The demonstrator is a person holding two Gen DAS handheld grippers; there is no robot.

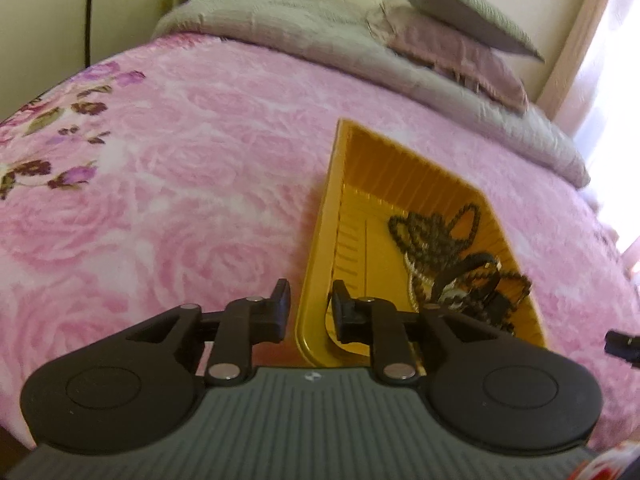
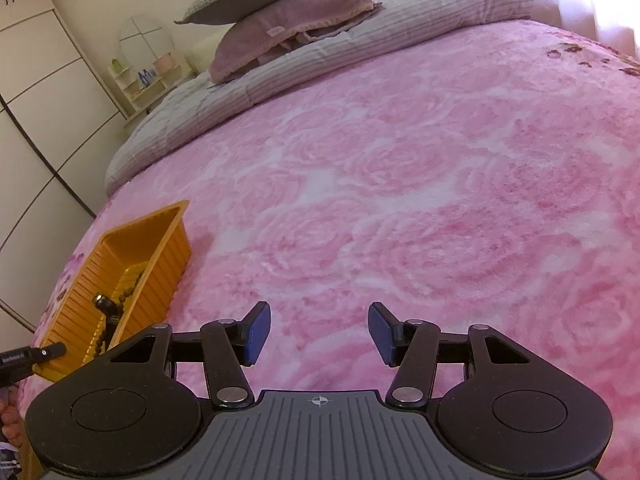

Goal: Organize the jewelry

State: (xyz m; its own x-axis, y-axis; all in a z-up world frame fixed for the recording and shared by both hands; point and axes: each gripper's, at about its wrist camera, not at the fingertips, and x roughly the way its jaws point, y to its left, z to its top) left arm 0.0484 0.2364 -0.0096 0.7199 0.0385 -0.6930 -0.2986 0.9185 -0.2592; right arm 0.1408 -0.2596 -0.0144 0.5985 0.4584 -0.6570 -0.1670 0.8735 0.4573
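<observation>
- The left gripper [image 1: 310, 304] hangs over the near left rim of the yellow tray [image 1: 320, 240], jaws a little apart with nothing between them; one finger is outside the wall, the other inside.
- In the tray sits the jewelry [image 1: 444, 264]: a dark tangle of beaded strands heaped toward the near right end, loops spilling toward the middle.
- The right gripper [image 2: 318, 334] waits over the bare pink blanket [image 2: 400, 200], jaws spread wide and empty, well apart from the tray at its left.
- My read: the step is reaching in for a piece, or steadying the tray by its wall. To do it well, swing the left fingers right toward the heap, come down on a single loose loop at the edge instead of the knot, and lift slowly so the strands can slide free.
- The risk is dragging the whole clump up, or tipping the light tray on the soft bedding; the right gripper could pin the tray wall.
- The count: one tray, two grippers, two pillows [image 2: 288, 20] stacked at the head of the bed, one pink blanket.
- How many strands are in the heap? Too knotted to tell.
</observation>
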